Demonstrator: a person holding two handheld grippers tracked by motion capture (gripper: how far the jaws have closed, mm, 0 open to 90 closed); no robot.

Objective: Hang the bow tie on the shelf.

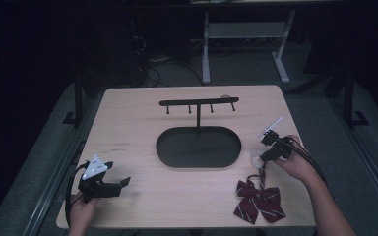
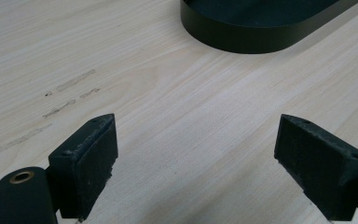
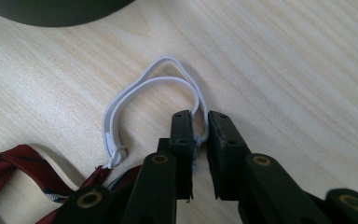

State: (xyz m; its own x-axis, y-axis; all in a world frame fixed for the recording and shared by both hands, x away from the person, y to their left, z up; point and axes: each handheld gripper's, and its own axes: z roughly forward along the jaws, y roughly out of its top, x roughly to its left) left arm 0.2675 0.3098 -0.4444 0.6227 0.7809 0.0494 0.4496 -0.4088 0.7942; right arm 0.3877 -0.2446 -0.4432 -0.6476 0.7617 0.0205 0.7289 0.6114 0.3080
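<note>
A dark red striped bow tie [image 1: 258,201] lies near the table's front right edge, and its white elastic loop [image 1: 257,158] runs up toward the tray. My right gripper [image 1: 263,157] points down at that loop. In the right gripper view my right gripper [image 3: 199,114] has its jaws nearly together on a strand of the elastic loop [image 3: 144,86], while the rest of the loop lies flat on the wood. The bow tie's red fabric [image 3: 18,163] shows at the lower left. At the front left my left gripper [image 1: 118,173] hovers low and open, and in its own view my left gripper [image 2: 198,140] holds nothing.
A black oval tray [image 1: 167,147] sits mid-table with a thin post and a hook bar [image 1: 198,102] rising from its back. Its rim [image 2: 242,39] lies ahead of the left gripper. Bare wood [image 1: 128,128] spreads to the left. Table legs and cables stand beyond the far edge.
</note>
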